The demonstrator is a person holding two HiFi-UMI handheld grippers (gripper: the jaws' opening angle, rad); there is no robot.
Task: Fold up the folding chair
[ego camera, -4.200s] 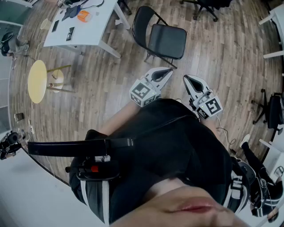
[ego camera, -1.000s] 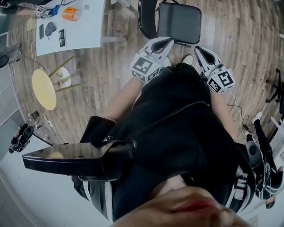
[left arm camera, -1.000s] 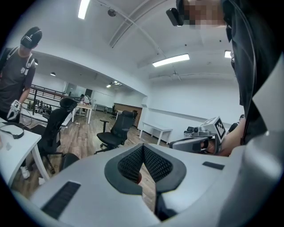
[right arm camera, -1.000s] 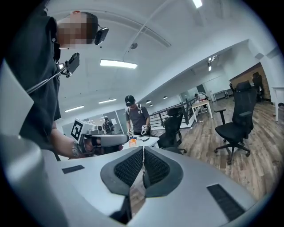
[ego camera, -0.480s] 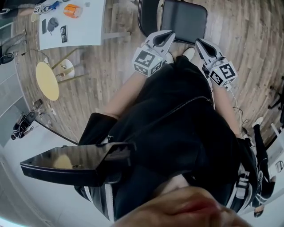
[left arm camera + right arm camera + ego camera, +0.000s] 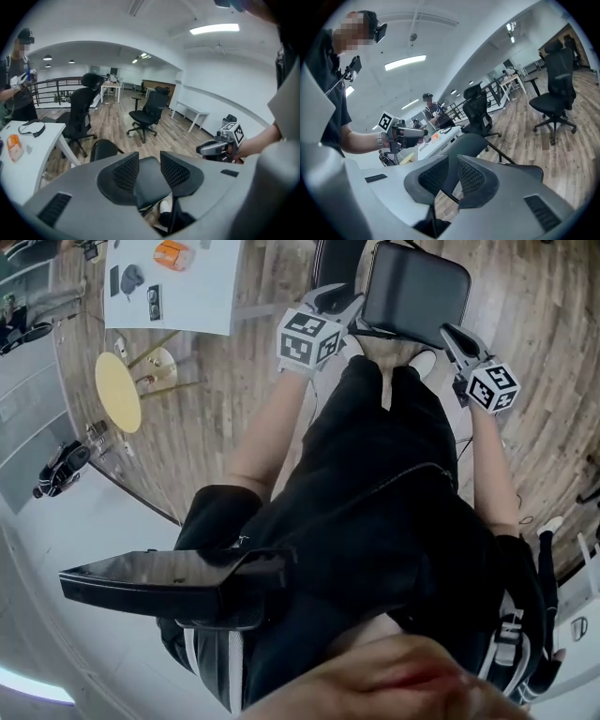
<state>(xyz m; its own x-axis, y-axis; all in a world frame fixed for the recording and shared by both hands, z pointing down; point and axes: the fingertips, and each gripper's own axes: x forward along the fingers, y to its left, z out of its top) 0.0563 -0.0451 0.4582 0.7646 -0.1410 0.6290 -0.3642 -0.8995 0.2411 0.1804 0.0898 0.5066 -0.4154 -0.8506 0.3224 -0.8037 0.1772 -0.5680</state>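
Head view looks down at the chair [image 6: 417, 287]. It stands open on the wood floor [image 6: 525, 296], right in front of the person [image 6: 375, 502]. Its black seat lies flat (not folded up yet). The left gripper [image 6: 347, 306] is by the seat's left front corner. The right gripper [image 6: 450, 332] is by the right front corner. I cannot tell if they touch it.

Left gripper view shows its jaws apart, and they have just been opening. The seat shows in the gap, but the pads [image 6: 125, 171] do not squeeze it. Right gripper view shows its jaws almost closed, holding nothing.

A white table [image 6: 187, 296] and a yellow stool [image 6: 117, 390] stand off to the left.
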